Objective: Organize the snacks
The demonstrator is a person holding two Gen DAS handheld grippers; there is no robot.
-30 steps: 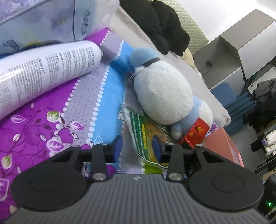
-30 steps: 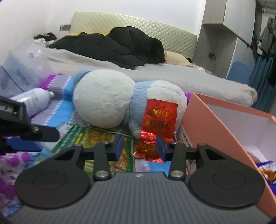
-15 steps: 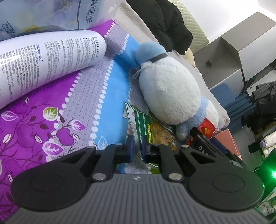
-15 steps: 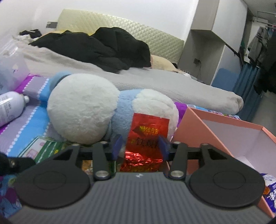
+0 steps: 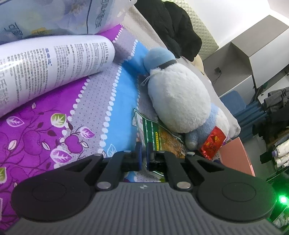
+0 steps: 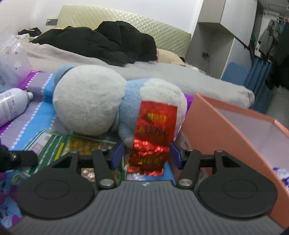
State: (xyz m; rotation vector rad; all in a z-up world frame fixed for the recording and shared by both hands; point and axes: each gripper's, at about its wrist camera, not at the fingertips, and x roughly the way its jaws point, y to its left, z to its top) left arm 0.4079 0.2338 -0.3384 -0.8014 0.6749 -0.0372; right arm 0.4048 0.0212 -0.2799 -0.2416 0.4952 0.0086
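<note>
A green snack packet lies flat on the patterned bedspread, partly tucked under a plush toy. My left gripper is shut on the packet's near left edge. A red foil packet stands leaning against the plush toy. My right gripper is open, with a blue pad on each side of the red packet's lower part and a little air between. The green packet shows at the lower left of the right wrist view. The red packet also appears in the left wrist view.
An open pink box stands just right of the red packet, with a snack bag inside at its near end. A white spray can and a clear plastic bag lie to the left. Black clothes are heaped further back on the bed.
My left jaws have closed onto the green packet's edge. My right gripper has come nearer to the red packet and its jaws have spread wider around it.
</note>
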